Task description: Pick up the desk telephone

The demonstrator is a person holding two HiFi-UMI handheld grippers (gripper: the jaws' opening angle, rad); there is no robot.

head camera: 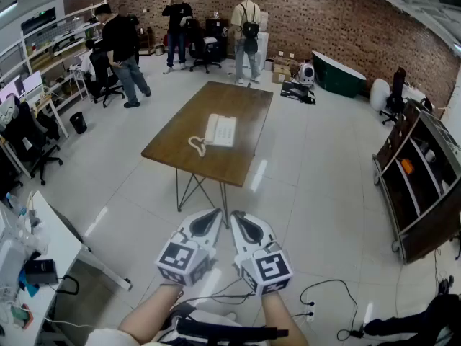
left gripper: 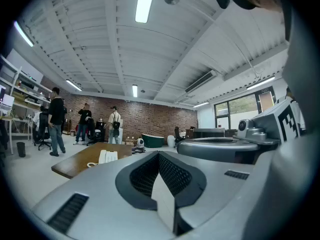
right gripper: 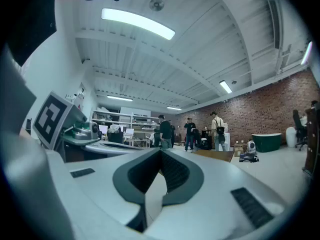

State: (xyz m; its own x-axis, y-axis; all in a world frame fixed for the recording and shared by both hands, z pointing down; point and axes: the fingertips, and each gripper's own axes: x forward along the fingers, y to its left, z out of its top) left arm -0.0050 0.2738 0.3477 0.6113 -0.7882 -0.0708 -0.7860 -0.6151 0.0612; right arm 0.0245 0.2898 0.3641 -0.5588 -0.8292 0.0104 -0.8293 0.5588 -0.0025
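A white desk telephone (head camera: pixel 220 130) lies on a brown wooden table (head camera: pixel 180 141) in the middle of the room, its coiled cord (head camera: pixel 196 147) curling off its near left side. The left gripper view also catches the telephone (left gripper: pixel 107 156) far off on the table (left gripper: pixel 75 164). Well short of the table, near the bottom of the head view, my left gripper (head camera: pixel 213 215) and right gripper (head camera: pixel 238 218) are held side by side, level, pointing at the table. Both are shut with nothing between the jaws.
Three people stand beyond the table near office chairs (head camera: pixel 204 47) by the brick wall. A white desk (head camera: pixel 43 244) is at the near left, a dark shelf unit (head camera: pixel 421 179) at the right. Cables and a power strip (head camera: pixel 311 310) lie on the floor by my feet.
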